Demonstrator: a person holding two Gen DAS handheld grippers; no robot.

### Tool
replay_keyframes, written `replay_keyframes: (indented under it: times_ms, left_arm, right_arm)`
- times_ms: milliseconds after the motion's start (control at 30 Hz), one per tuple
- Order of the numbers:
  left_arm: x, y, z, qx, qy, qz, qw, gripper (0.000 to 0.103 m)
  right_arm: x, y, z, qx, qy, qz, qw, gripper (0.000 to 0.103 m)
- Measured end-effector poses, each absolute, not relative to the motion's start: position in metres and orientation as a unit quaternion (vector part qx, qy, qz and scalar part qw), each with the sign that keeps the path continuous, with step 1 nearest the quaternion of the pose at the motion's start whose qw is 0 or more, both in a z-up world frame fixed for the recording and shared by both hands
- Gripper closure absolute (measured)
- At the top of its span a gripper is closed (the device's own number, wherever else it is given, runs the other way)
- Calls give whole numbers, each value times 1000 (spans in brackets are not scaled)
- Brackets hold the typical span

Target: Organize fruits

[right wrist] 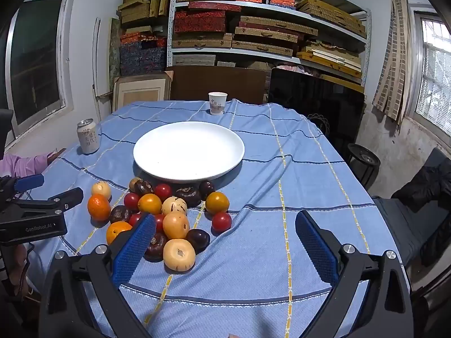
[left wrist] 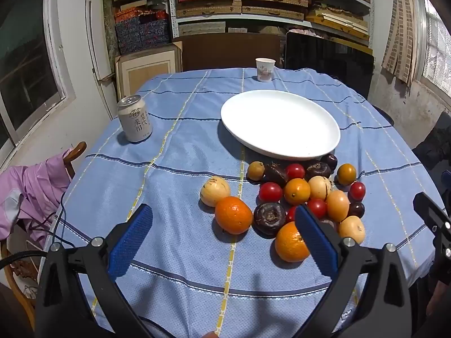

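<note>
A heap of fruit [left wrist: 307, 197] [right wrist: 166, 214] lies on the blue tablecloth just in front of a bare white plate [left wrist: 280, 124] [right wrist: 188, 152]. It holds oranges [left wrist: 233, 218], red tomatoes [left wrist: 270, 192], pale yellow round fruits [right wrist: 179, 254] and dark purple ones [left wrist: 269, 218]. My left gripper [left wrist: 224, 235] hovers open above the cloth, one orange [left wrist: 290, 243] partly behind its right finger. My right gripper [right wrist: 225, 239] stands open to the right of the heap, nothing between its fingers. The left gripper's body [right wrist: 36, 217] shows at the left edge of the right wrist view.
A silver drink can [left wrist: 135, 119] [right wrist: 88, 136] stands on the left side of the table [left wrist: 183, 155]. A paper cup [left wrist: 265, 69] [right wrist: 217, 103] sits at the far edge. A pink garment [left wrist: 31, 194] hangs over a chair at left. Shelves of boxes fill the back wall.
</note>
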State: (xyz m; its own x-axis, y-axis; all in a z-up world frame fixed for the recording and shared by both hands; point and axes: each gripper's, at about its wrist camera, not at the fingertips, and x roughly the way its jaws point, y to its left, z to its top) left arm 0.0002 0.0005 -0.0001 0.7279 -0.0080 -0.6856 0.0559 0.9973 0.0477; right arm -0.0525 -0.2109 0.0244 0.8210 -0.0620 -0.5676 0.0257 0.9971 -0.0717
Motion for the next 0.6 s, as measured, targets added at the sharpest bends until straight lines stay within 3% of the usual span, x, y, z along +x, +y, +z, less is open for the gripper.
replay_keyframes:
  times_ms: [600]
  left_arm:
    - [-1, 1, -3, 39, 365, -14, 930, 4]
  right_arm:
    - [-53, -211, 24, -30, 302, -20, 953, 3]
